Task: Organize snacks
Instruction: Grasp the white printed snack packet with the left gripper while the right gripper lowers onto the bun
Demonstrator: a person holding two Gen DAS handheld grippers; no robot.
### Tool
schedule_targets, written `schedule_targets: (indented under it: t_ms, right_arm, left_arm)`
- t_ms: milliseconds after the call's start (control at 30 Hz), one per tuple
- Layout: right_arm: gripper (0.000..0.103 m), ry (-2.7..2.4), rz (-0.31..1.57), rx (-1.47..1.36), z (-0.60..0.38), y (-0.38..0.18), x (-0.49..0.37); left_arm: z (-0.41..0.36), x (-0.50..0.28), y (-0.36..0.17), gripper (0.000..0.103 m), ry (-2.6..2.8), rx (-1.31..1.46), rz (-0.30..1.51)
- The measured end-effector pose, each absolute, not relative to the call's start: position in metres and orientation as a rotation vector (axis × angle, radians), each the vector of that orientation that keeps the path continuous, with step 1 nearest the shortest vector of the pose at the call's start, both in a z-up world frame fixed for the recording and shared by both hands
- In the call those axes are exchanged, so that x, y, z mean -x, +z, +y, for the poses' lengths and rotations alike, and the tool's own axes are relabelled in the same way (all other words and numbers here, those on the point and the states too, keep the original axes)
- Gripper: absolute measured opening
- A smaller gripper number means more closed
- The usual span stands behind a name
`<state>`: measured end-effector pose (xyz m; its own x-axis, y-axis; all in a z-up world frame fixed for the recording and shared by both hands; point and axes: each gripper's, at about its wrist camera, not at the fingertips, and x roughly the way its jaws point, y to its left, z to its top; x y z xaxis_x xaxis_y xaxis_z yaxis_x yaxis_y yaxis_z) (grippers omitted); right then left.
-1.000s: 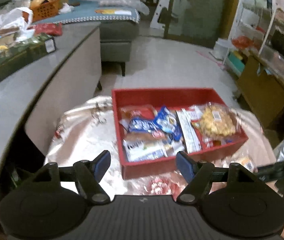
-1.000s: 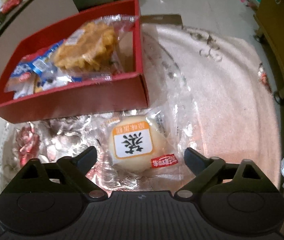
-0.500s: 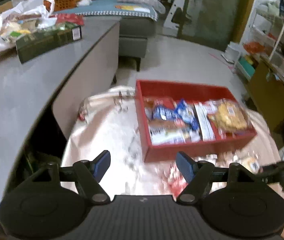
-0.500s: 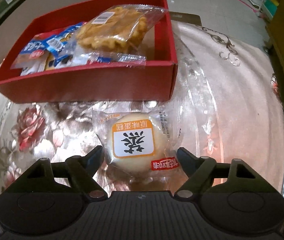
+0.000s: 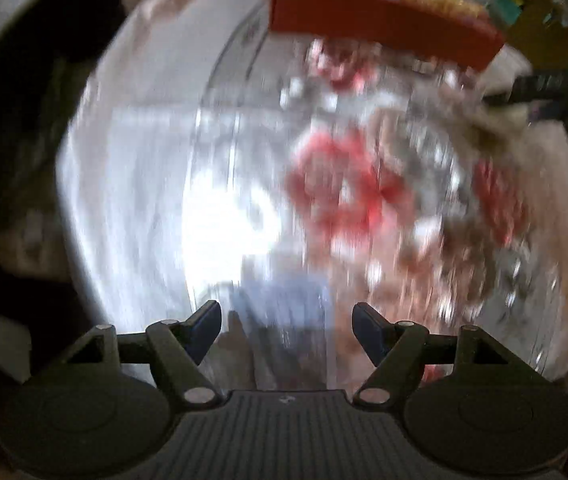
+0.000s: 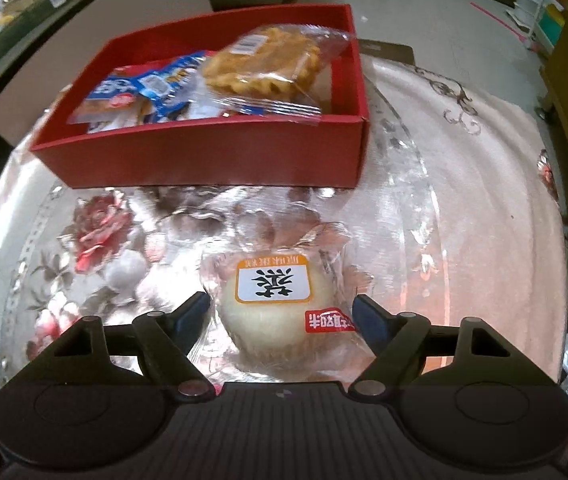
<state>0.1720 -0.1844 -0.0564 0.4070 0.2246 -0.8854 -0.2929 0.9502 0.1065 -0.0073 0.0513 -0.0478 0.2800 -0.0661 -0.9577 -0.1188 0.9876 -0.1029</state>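
Right hand-held gripper point(image 6: 280, 314) spread around a wrapped steamed cake point(image 6: 274, 312), just in front of the red snack box point(image 6: 220, 156) on the floral surface point(image 6: 464, 184), left hand-held gripper point(image 5: 286, 326) spread, empty, view blurred.

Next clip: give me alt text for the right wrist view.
The open right gripper straddles a pale round bun in a clear wrapper with an orange-edged label on a floral tablecloth. Behind it sits a shallow red cardboard box holding bagged snacks.
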Motion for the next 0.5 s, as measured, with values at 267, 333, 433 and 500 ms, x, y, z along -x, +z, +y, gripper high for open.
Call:
schedule_targets:
  t_ms: [267, 333, 433, 500]
  right_arm:
    - [0.08, 0.368, 1.086, 0.078, -0.184, -0.051, -0.16]
    - [0.078, 0.37, 1.099, 0.089, -0.183, -0.055, -0.16]
    - [0.078, 0.371, 1.109, 0.093, -0.184, -0.06, -0.158]
    - [0.077, 0.373, 1.108, 0.09, -0.185, -0.06, -0.159]
  left_arm:
    - [0.038, 0.017, -0.08, 0.065, 0.112, 0.178, 1.353]
    - [0.036, 0.019, -0.087, 0.063, 0.128, 0.181, 1.354]
    - [0.031, 0.018, -0.083, 0.052, 0.137, 0.146, 1.33]
    - [0.032, 0.015, -0.078, 0.047, 0.13, 0.155, 1.307]
